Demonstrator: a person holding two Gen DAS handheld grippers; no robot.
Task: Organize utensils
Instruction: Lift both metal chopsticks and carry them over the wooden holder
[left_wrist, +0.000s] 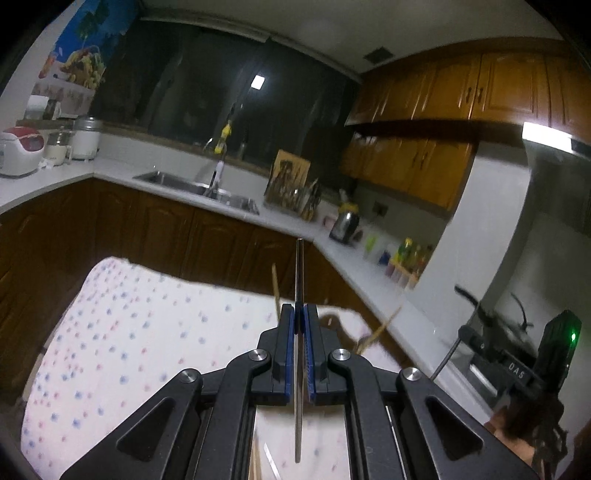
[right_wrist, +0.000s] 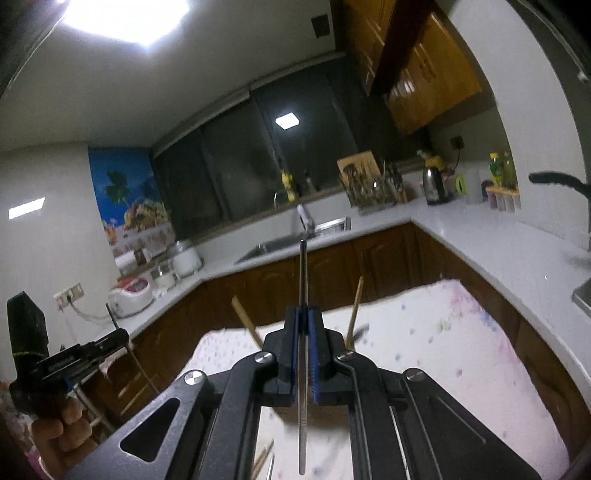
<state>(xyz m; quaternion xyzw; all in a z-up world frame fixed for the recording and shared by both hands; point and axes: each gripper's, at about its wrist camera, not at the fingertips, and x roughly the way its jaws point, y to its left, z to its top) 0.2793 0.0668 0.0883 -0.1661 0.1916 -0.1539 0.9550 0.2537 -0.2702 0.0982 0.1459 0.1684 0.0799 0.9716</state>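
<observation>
My left gripper (left_wrist: 299, 308) is shut on a thin metal chopstick (left_wrist: 299, 269) that stands up past its fingertips and runs back between the jaws. My right gripper (right_wrist: 304, 313) is shut on a second metal chopstick (right_wrist: 303, 273) held the same way. Both are raised above a table with a dotted white cloth (left_wrist: 129, 332), also in the right wrist view (right_wrist: 443, 332). Wooden chopsticks (left_wrist: 275, 288) stick up behind the left fingers, and others (right_wrist: 355, 306) rise behind the right fingers. What holds them is hidden. The other gripper shows at the right edge (left_wrist: 517, 365) and at the left edge (right_wrist: 74, 362).
An L-shaped white counter (left_wrist: 110, 166) with brown cabinets runs behind the table. It carries a sink (left_wrist: 199, 186), a rice cooker (left_wrist: 20, 153), a kettle (left_wrist: 345, 221), a utensil rack (left_wrist: 295, 192) and bottles (left_wrist: 410, 254). Upper cabinets (left_wrist: 461, 88) hang at the right.
</observation>
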